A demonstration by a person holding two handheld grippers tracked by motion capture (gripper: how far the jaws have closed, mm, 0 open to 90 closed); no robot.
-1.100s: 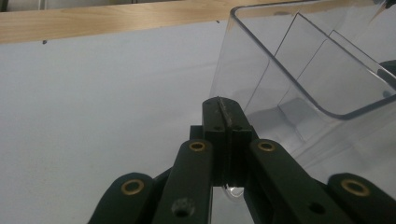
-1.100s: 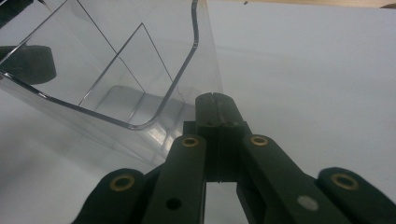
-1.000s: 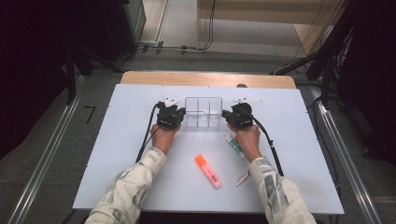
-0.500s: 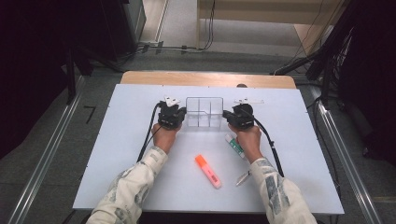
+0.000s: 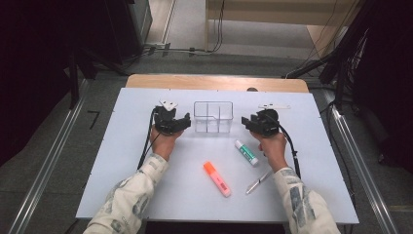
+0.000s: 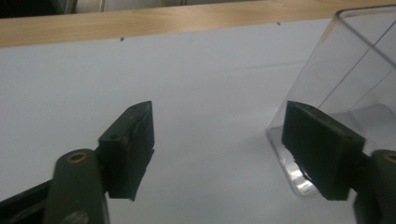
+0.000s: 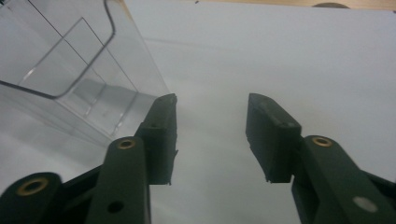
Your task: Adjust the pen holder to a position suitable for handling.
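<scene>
- Compared with the frame a second earlier, the right gripper [image 5: 249, 122] sits farther toward the table's right side, leaving a wider gap between it and the clear plastic organizer [image 5: 213, 117]; the left gripper [image 5: 181, 122] occupies much the same spot.
- Both pairs of jaws have just been opening, and nothing lies between either pair.
- The left gripper [image 6: 219, 144], seen in its own view, stands wide open over bare white tabletop; one jaw lies in front of the organizer's lower corner [image 6: 355, 79], and whether it touches the wall cannot be told.
- The right gripper [image 7: 212, 135], seen in its own view, stands partly open over the bare surface; one jaw lies just beside the organizer's outer wall [image 7: 70, 56], apart from it as far as the high view shows.
- The organizer stands upright near the far middle of the white table [image 5: 122, 161], between the two grippers; its inner dividers form several compartments.
- An orange highlighter [image 5: 217, 179] lies nearer the person, in the table's middle.
- A white glue stick with a green label [image 5: 247, 152] lies just beside the person's right hand [image 5: 273, 148].
- A silver pen [image 5: 259, 182] lies close by the right forearm's sleeve [image 5: 302, 204].
- The left hand [image 5: 164, 144] holds its gripper from behind, a black cable [image 5: 146, 146] trailing along the forearm.
</scene>
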